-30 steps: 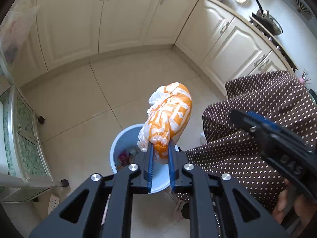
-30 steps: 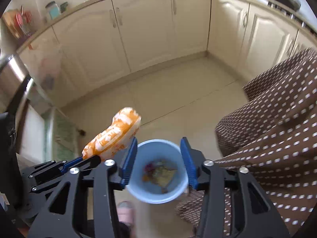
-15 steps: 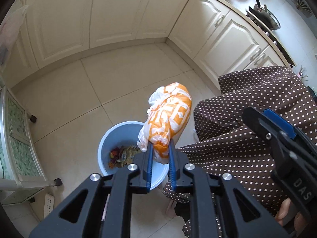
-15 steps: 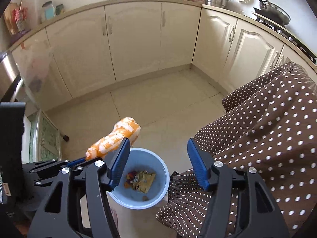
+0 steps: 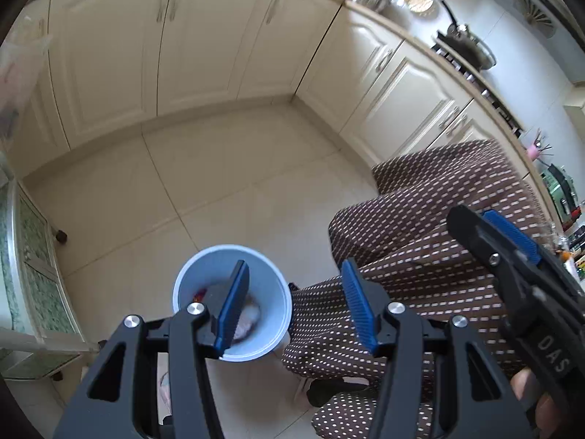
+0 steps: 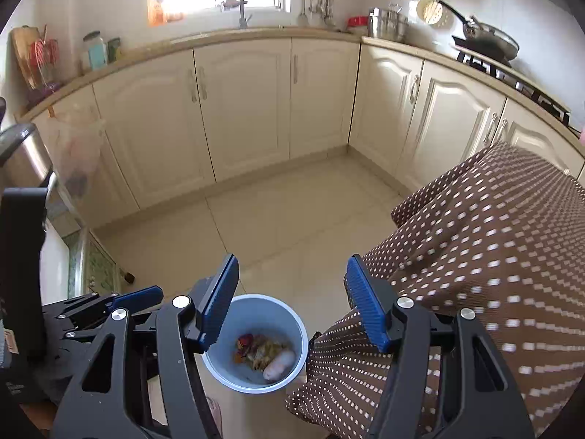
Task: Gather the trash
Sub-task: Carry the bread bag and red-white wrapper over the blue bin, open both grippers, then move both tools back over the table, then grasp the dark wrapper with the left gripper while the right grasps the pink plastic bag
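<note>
A light-blue trash bin (image 5: 272,292) stands on the tiled floor below both grippers; it also shows in the right wrist view (image 6: 292,318). The orange and white plastic bag (image 6: 279,360) lies inside the bin on top of colourful wrappers (image 6: 252,347). My left gripper (image 5: 294,301) is open and empty, its left finger over the bin. My right gripper (image 6: 290,301) is open and empty, above the bin's far rim. The left gripper's body (image 6: 95,307) shows at the lower left of the right wrist view.
A brown polka-dot garment (image 6: 475,274) of the person fills the right side, touching the bin's right edge. Cream cabinets (image 6: 237,109) line the back and right walls. A glass-topped table (image 5: 29,267) stands at the left. Tiled floor (image 5: 226,183) lies beyond the bin.
My left gripper has opened and let go of the orange bag, which has dropped into the bin. Both cameras have tilted up a little.
</note>
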{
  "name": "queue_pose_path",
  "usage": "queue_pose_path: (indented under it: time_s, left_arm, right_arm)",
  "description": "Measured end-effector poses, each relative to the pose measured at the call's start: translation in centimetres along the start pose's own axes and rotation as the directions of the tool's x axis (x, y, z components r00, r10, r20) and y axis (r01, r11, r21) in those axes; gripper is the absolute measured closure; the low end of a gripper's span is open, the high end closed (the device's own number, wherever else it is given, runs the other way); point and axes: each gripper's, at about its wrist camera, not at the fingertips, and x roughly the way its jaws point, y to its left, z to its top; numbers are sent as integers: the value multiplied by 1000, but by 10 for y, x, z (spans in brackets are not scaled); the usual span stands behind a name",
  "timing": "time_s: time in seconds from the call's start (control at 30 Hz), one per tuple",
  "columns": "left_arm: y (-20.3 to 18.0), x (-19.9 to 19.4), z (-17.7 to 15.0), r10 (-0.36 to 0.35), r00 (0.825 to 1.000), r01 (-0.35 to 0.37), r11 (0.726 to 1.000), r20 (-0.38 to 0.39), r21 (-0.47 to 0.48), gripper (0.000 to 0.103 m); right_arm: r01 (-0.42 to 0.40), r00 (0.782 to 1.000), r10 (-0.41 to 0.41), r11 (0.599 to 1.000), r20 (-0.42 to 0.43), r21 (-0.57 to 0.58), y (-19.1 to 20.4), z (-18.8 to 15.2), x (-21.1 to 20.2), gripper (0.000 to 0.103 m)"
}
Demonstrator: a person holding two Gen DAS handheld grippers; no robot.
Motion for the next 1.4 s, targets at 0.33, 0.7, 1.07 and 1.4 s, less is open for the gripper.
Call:
queue_pose_path:
  time_s: [0.33,0.7,1.07,1.4]
  left_arm:
    - [-88,-95,6,-95,984,73,987,154,145,49]
    - [-264,-91,-42,-270,962,228,878,42,420,40]
    - [-396,-20,-65,-316,941,336,810,-124,481,37]
    - [-447,39,-52,-214,965,261,818,-150,512,37]
  right_arm:
    - [31,987,-43,996,152,80,-52,12,-109,39]
    - [218,946,-274,933,172,287,-204,-39,-210,36]
    - [358,904,-424,825,61,437,-328,-98,-244,33]
    - [383,899,-438,806,21,452,-374,-101,-233,32]
